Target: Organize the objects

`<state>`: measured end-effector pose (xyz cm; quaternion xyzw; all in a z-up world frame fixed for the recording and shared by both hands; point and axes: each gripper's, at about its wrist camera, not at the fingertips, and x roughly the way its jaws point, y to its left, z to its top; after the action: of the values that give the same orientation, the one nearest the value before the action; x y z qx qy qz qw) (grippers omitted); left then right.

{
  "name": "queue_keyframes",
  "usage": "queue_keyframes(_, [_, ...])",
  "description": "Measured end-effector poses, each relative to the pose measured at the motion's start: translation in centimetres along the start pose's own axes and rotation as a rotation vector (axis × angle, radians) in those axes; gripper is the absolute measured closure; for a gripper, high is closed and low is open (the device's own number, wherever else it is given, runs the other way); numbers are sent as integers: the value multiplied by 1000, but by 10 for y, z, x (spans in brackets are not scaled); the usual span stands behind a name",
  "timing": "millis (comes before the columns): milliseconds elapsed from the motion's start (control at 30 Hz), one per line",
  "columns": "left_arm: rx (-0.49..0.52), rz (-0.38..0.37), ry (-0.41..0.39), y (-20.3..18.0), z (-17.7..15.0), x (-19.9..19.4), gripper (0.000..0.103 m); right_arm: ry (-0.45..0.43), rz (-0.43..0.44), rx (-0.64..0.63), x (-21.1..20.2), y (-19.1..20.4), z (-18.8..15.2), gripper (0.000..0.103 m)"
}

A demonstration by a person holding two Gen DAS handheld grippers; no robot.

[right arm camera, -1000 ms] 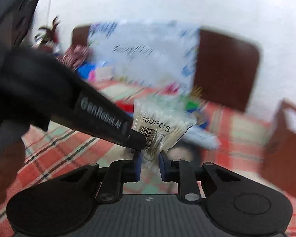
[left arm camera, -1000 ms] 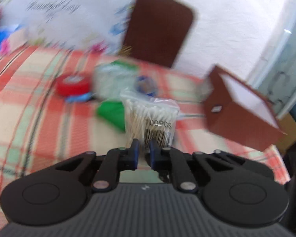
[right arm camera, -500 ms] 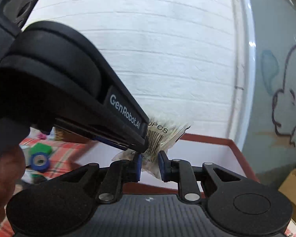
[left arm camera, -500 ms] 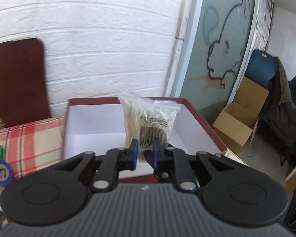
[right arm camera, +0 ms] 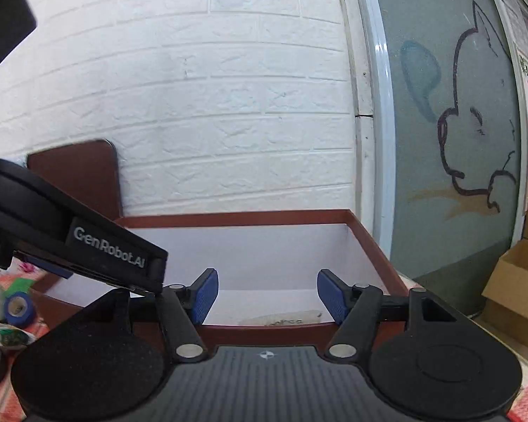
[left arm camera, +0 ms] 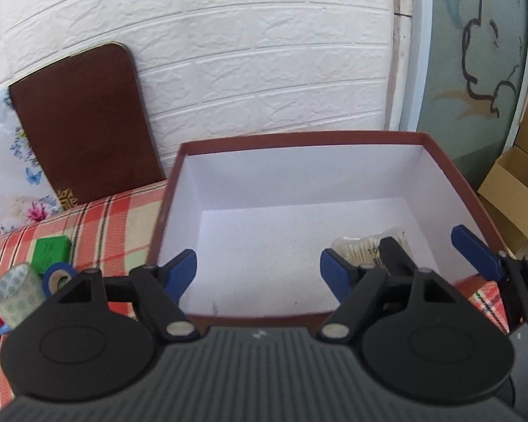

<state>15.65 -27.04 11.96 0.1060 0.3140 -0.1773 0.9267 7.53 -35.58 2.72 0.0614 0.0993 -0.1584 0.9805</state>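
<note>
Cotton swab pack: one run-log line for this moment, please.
cotton swab pack: lying in box | left claw: open, empty | right claw: open, empty | tape rolls: on tablecloth

cardboard box (left arm camera: 514,193) beside painted door (left arm camera: 475,52)

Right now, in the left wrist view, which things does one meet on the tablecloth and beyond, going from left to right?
clear tape roll → green block → blue tape roll → red-brown box → cotton swab bag, inside the box → cardboard carton

Home: plaid tablecloth (left arm camera: 98,225), cartoon-painted door (right arm camera: 454,133)
</note>
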Motion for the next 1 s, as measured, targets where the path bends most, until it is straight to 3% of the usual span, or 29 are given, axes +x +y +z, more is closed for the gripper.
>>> queue_keyframes(100, [-14, -35, -94, 27, -21, -39, 24, -66, 65, 25, -37, -2, 6, 37])
queue_keyframes(167, [-67, -71, -136, 61, -44, -63, 24, -113, 130, 14, -59, 11, 4, 29])
queue_keyframes(200, [-96, -76, -140, 80, -57, -73, 24, -137, 164, -1, -70, 18, 4, 23])
queue_keyframes(300, [-151, -32, -97, 135, -100, -87, 24, -148, 266, -38, -93, 51, -1, 15])
queue_keyframes(467, [-276, 141, 90, 219, -176, -78, 26, 38, 493, -100, -91, 118, -19, 15])
queue_keyframes(567, [-380, 185, 153, 260, -208, -71, 28, 161, 548, -265, -77, 171, -38, 28])
queue_keyframes(633, [-425, 181, 158, 278, -221, -72, 29, 248, 563, -312, -60, 197, -47, 35])
queue_keyframes(767, [-474, 138, 118, 296, -221, -77, 29, 394, 573, -380, -21, 242, -60, 33])
queue_keyframes(867, [-507, 108, 106, 307, -222, -76, 29, 417, 537, -430, -2, 269, -69, 28])
queue_keyframes(1000, [-517, 73, 99, 310, -222, -76, 32, 460, 547, -374, 9, 271, -63, 26])
